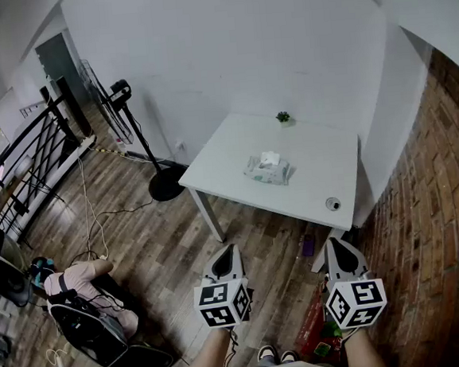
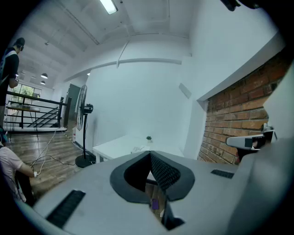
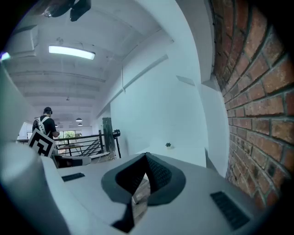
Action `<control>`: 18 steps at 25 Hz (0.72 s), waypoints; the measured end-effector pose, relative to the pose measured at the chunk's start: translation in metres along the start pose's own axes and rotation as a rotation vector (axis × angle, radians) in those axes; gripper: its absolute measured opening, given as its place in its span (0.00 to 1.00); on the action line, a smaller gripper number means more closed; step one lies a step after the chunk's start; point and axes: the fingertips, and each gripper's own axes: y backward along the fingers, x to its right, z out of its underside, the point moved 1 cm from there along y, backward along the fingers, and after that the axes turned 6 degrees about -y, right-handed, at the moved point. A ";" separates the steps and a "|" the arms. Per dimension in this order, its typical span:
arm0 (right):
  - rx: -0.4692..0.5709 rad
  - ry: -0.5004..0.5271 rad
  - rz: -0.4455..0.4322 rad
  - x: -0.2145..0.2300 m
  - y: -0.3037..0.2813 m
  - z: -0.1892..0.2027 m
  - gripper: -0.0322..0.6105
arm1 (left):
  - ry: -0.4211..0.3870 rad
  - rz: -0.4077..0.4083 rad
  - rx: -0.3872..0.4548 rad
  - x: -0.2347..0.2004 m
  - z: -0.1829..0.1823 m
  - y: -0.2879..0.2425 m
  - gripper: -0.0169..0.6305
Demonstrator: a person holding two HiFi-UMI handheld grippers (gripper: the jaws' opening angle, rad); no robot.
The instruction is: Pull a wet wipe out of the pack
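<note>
A pale green wet-wipe pack point(image 1: 267, 170) lies near the middle of the white table point(image 1: 219, 159), with a white wipe standing up from its top. Both grippers hang over the wooden floor, well short of the table. My left gripper point(image 1: 228, 255) is shut, its jaws meeting at the tips with nothing between them. My right gripper point(image 1: 336, 248) is shut and empty too. In the left gripper view the pack point(image 2: 137, 148) shows small and far on the table point(image 2: 115, 146), beyond the closed left gripper point(image 2: 149, 153). In the right gripper view the right gripper point(image 3: 146, 156) is closed.
A small potted plant point(image 1: 283, 117) stands at the table's far edge and a small round object point(image 1: 333, 204) near its front right corner. A brick wall point(image 1: 433, 225) runs along the right. A floor fan point(image 1: 132, 119), cables, a railing point(image 1: 27, 156) and a seated person point(image 1: 78, 284) are to the left.
</note>
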 end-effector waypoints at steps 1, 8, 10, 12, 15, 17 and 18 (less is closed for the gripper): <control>-0.001 0.000 0.000 -0.002 0.001 0.001 0.05 | -0.002 0.001 0.001 0.000 -0.001 0.002 0.03; -0.005 -0.024 -0.022 -0.010 0.004 0.004 0.05 | -0.007 -0.002 0.002 -0.005 0.001 0.013 0.03; -0.008 -0.049 -0.033 -0.012 0.004 0.007 0.05 | -0.004 -0.006 -0.002 -0.008 0.003 0.016 0.03; -0.014 -0.059 -0.029 -0.013 0.005 0.009 0.05 | 0.000 -0.008 -0.005 -0.010 0.004 0.018 0.03; -0.014 -0.062 -0.005 -0.010 0.008 0.011 0.05 | 0.005 -0.010 -0.006 -0.010 0.006 0.022 0.03; -0.003 -0.065 0.014 -0.006 0.011 0.011 0.05 | 0.007 -0.011 -0.006 -0.011 0.007 0.023 0.03; 0.002 -0.067 0.020 -0.005 0.012 0.011 0.05 | 0.007 -0.011 -0.006 -0.012 0.007 0.023 0.03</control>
